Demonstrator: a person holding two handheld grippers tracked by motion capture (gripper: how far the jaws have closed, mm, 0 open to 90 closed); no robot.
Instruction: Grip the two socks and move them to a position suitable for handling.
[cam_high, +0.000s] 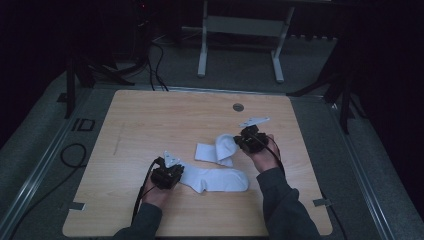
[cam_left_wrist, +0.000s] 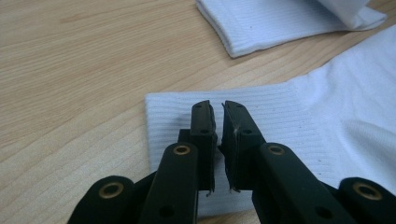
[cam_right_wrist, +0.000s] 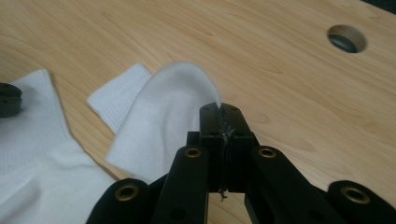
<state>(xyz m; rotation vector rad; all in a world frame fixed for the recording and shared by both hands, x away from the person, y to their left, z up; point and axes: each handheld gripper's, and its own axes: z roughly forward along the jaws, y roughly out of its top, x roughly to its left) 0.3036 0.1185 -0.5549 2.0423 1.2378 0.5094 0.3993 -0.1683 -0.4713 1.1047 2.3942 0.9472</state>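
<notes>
White cotton: two socks on wooden table (cam_high: 150, 115). Near sock (cam_high: 215, 179) flat at table centre-front, ribbed cuff under left gripper (cam_left_wrist: 218, 122); jaws nearly together with a narrow gap, tips over cuff, grip on fabric not discernible. Far sock (cam_high: 220, 149) folded over, toe end lifted off table, pinched in right gripper (cam_right_wrist: 220, 116); jaws clamped tight on fabric edge. Round cable hole (cam_right_wrist: 347, 38) beyond.
</notes>
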